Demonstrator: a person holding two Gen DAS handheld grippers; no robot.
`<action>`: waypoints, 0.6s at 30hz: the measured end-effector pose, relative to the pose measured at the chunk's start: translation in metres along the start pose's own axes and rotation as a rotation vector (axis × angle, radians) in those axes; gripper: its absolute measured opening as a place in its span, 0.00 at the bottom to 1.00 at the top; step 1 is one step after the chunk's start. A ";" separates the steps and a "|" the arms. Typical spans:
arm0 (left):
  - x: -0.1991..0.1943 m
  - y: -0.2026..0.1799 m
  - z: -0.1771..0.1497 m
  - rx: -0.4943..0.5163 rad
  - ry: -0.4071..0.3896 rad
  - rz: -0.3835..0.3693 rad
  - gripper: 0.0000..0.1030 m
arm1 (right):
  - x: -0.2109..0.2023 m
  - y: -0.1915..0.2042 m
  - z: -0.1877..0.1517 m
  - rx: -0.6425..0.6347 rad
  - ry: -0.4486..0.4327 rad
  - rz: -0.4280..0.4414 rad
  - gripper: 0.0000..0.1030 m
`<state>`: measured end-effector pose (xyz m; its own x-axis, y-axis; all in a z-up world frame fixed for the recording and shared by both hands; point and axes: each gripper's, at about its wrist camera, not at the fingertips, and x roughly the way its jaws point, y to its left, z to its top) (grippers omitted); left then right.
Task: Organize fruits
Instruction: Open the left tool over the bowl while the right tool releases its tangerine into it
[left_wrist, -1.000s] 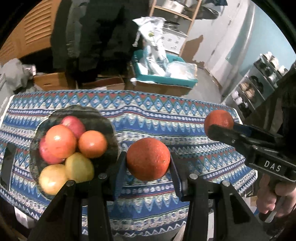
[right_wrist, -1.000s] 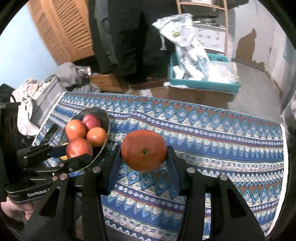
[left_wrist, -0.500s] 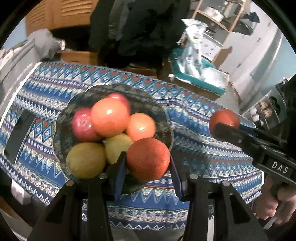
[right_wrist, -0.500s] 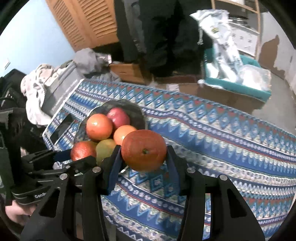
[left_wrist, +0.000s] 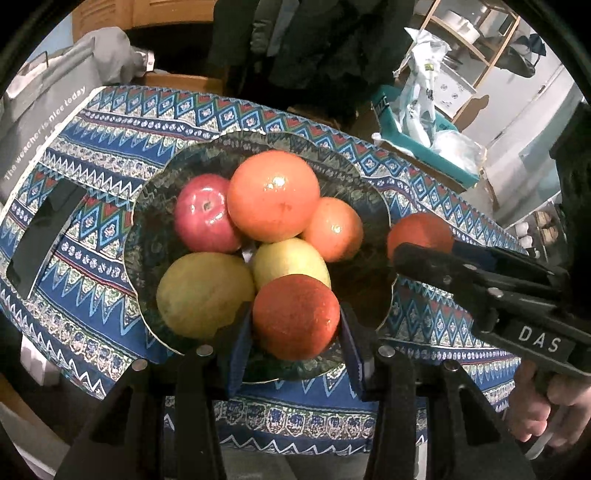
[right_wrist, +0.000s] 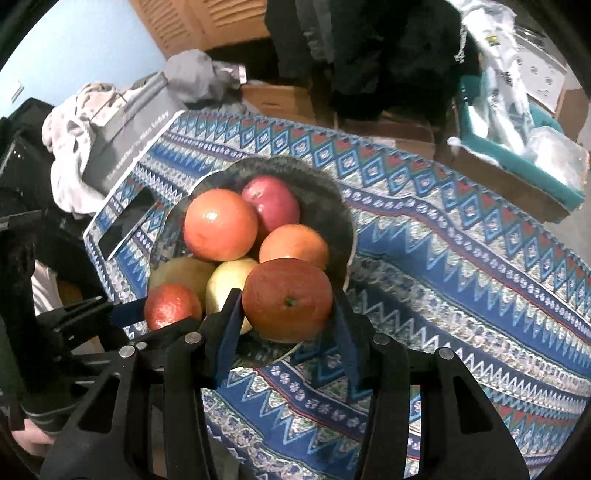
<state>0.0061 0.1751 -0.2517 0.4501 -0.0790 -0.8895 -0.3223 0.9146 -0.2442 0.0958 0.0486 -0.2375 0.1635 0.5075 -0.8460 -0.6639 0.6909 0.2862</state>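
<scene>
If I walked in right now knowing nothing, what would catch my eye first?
A dark bowl heaped with fruit sits on a bright blue patterned tablecloth. Each handheld gripper clamps an orange: the left gripper holds its orange over the bowl's near rim, the right gripper holds its orange alongside.

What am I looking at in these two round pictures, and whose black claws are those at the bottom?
No robot here: a person holds a two-finger gripper in each hand, and each gripper carries a wide-angle camera looking forward along its fingers. That is why each picture shows black fingers at its bottom edge.

In the left camera's picture, the left gripper is clamped on a reddish orange over the near part of the dark bowl. The other tool at the right edge is the right gripper.

In the right camera's picture, the right gripper clamps a second orange at the bowl's near edge.

The bowl sits on a blue patterned tablecloth and holds a red apple, two oranges and two yellow-green fruits.
</scene>
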 end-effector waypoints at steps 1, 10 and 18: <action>0.001 0.000 0.000 0.001 0.004 -0.001 0.44 | 0.003 0.001 0.000 -0.003 0.006 0.001 0.46; 0.006 0.005 0.002 -0.017 0.009 -0.018 0.48 | 0.020 0.007 0.002 0.003 0.054 0.023 0.48; -0.006 0.006 0.005 -0.021 -0.035 -0.009 0.50 | 0.008 0.003 0.008 0.033 0.014 0.033 0.48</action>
<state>0.0056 0.1835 -0.2457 0.4820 -0.0727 -0.8731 -0.3357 0.9052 -0.2607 0.1012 0.0590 -0.2399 0.1315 0.5234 -0.8419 -0.6439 0.6908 0.3289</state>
